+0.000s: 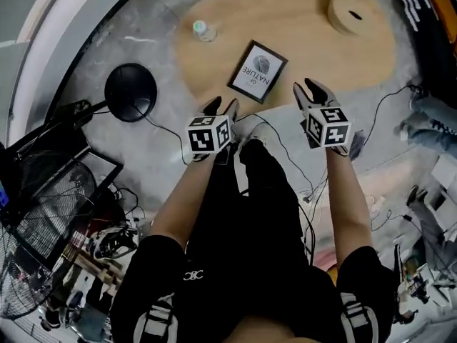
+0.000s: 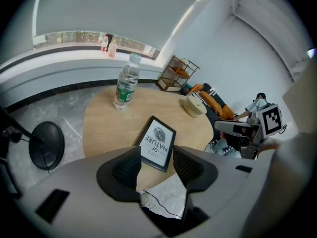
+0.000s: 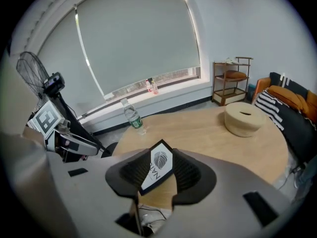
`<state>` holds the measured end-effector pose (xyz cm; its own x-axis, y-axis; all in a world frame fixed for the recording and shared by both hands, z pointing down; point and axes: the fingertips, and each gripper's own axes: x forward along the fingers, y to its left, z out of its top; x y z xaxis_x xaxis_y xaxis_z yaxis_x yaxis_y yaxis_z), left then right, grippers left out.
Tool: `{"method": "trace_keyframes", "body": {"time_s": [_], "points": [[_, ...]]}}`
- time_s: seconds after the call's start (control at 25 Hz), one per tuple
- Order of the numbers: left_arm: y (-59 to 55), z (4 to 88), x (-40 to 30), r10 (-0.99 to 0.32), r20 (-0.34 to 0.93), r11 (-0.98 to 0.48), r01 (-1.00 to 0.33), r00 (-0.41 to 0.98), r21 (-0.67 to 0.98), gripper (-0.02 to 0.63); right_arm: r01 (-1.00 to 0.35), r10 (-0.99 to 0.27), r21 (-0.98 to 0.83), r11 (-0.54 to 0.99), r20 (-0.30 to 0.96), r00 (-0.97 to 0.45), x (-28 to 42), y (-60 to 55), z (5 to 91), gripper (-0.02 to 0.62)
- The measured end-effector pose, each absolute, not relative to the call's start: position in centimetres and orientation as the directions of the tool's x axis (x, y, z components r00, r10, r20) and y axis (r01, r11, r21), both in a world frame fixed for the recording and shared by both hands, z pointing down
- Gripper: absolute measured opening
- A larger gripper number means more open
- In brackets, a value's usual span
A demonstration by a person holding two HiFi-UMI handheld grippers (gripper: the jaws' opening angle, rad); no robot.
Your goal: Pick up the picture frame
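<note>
Plainly, the pick-up has not begun. The frame (image 1: 257, 71) appears to lie flat and face up on the table (image 1: 314, 45), near the edge closest to the person, and nothing touches it.

The left gripper (image 1: 221, 107) hangs short of the frame's near corner, about over the table edge. Its jaws are spread, and its own view shows nothing between them but the frame lying further off. The right gripper (image 1: 308, 90) is held just to the frame's right, a little apart from it. Its jaws are also spread and empty, and its view lines the frame up in the gap without contact.

As I judge it, the whole task is left to do: close in, get a jaw under or over an edge, pinch, and lift. A flat frame on a smooth top gives little to bite on, so the near edge or a corner looks like the likeliest purchase.

A bottle (image 1: 202, 29) stands upright well beyond the frame, and a round beige box (image 1: 350, 11) sits at the far right of the table. Both are clear of the approach. On the floor to the left are a black disc base (image 1: 131, 91) and loose cables (image 1: 285, 148). Nothing stands between either gripper and the frame.
</note>
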<state>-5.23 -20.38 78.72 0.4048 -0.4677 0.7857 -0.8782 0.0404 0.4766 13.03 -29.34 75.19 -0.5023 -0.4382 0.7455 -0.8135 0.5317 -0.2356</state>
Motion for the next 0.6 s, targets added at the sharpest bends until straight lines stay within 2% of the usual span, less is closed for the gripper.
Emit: {"method": "trace_keyframes", "body": {"time_s": [0.32,0.6], "points": [[-21.4,88.8,-5.8,-0.464,0.783,0.126,-0.844,0.414,0.521,0.206,-0.825,-0.419,-0.249,0.508,0.765,-0.489,12.9,-31.4,85.9,0.138],[-21.0,92.8,-3.8,-0.473,0.72,0.327,-0.657,0.508,0.679,0.206,-0.736,-0.336,-0.151,0.66,0.817,-0.468,12.0,-33.8,90.9,0.143]]}}
